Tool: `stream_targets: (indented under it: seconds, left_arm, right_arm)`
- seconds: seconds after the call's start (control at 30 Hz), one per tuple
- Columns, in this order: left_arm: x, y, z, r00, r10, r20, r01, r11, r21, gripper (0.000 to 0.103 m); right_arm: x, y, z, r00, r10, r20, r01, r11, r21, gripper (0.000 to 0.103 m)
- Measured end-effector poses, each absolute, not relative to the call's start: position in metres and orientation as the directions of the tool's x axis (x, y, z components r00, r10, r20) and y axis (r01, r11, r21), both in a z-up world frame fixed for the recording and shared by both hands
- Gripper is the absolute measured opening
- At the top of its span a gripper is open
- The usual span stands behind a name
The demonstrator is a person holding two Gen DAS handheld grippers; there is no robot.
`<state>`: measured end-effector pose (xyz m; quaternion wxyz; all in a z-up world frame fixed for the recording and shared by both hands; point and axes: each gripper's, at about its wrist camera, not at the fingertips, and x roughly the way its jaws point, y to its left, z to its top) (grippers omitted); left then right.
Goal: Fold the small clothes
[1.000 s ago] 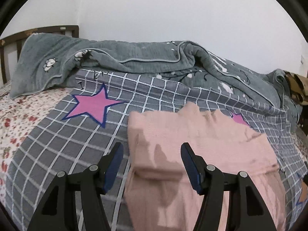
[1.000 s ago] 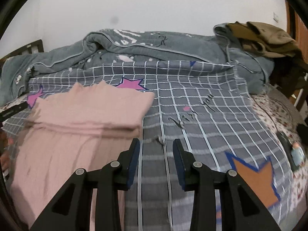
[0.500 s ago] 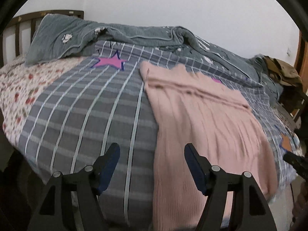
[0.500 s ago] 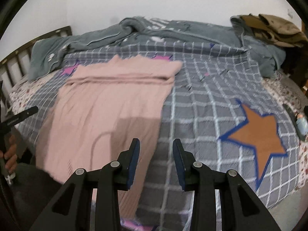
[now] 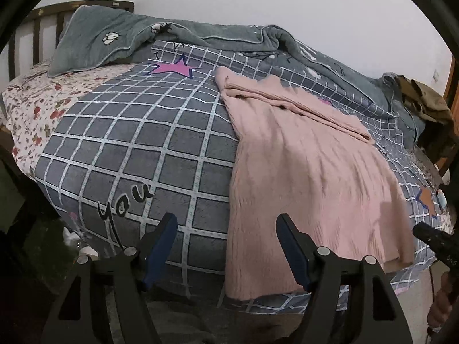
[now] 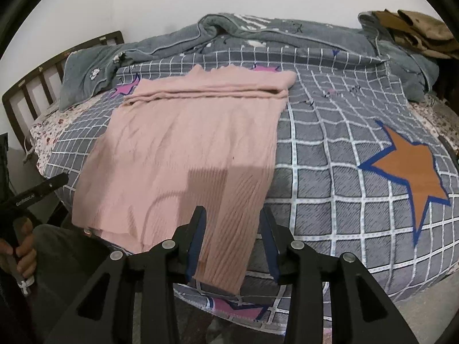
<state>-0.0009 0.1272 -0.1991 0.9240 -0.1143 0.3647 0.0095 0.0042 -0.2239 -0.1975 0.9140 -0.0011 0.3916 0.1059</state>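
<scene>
Two grippers have pulled back from the far part of the bed to its near edge in the last second, so you now see the whole garment rather than just its folded top. That suggests the top fold is done and the hem comes next.

Your left gripper is wide open and empty, hovering off the bed edge, with the garment's lower left corner just ahead of its right finger. The garment lies flat on the checked blanket, its top band doubled over near the grey quilt and its hem draped over the near edge.

Your right gripper is moderately open, holding nothing, with the hem's right corner hanging between its fingers.
</scene>
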Motion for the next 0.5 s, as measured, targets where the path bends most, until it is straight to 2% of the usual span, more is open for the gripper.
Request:
stream_targets:
  seconds: [0.13,0.23,0.37,0.5]
  left_arm:
    - [0.002,0.124,-0.202,0.712,-0.066,-0.699,-0.098,0.977,-0.192,0.067]
    - [0.008,0.121,-0.209,0.691,-0.12,-0.713,-0.077,0.968,-0.238,0.066]
    - [0.013,0.114,-0.217,0.68,-0.145,-0.719,-0.062,0.966,-0.253,0.048]
    - [0.017,0.112,-0.221,0.666,-0.157,-0.729,-0.055,0.964,-0.258,0.048]
  right_arm:
    - [0.007,-0.225,-0.207,0.647,0.194,-0.737,-0.187,0.978,0.093,0.038]
    - [0.009,-0.227,-0.211,0.647,0.182,-0.74,-0.18,0.98,0.084,0.04]
    - [0.013,-0.231,-0.218,0.632,0.206,-0.747,-0.17,0.977,0.126,0.041]
    - [0.016,-0.228,-0.223,0.633,0.203,-0.747,-0.175,0.977,0.118,0.041]
